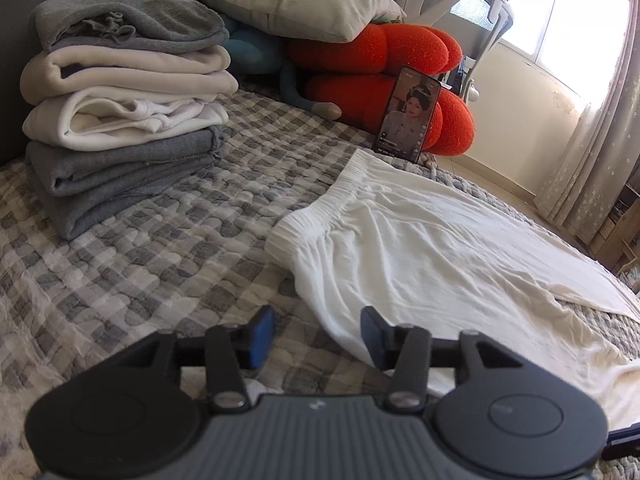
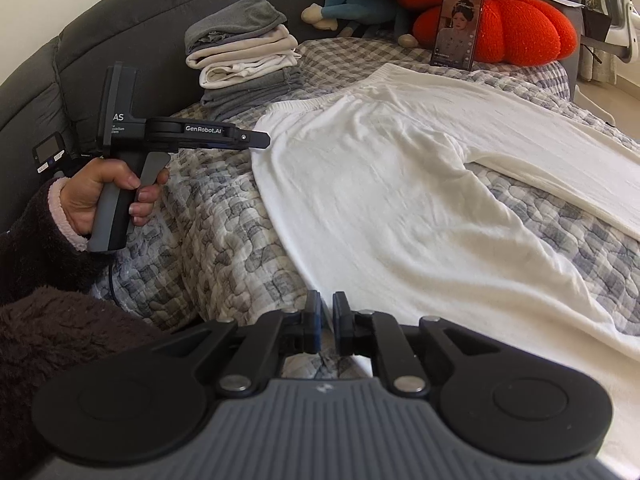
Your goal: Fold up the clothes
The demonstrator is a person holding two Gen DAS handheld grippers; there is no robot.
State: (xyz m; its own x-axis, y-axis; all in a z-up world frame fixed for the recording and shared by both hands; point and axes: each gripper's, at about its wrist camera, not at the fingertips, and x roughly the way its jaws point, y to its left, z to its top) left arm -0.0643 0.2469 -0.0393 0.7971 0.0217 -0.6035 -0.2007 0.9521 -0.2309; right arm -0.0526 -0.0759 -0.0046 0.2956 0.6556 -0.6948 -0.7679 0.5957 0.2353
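Note:
White trousers [image 1: 420, 248] lie spread flat on the checked quilt [image 1: 160, 260], waistband toward the phone. From the right wrist camera the trousers [image 2: 400, 168] show both legs splayed toward the near right. My left gripper [image 1: 318, 334] is open and hovers just above the trousers' left edge below the waistband, with nothing between its blue pads. Seen from the right wrist, the left gripper [image 2: 260, 139] is held by a hand [image 2: 108, 192] beside the waistband. My right gripper [image 2: 325, 320] has its fingers nearly together, a thin slit between them, empty, at the near leg's edge.
A stack of folded grey and white clothes [image 1: 124, 112] sits at the back left by the dark padded headboard [image 2: 120, 20]. A phone [image 1: 406, 114] leans on a red cushion [image 1: 452, 120] beyond the waistband. A pillow [image 1: 292, 0] and a blue toy lie behind.

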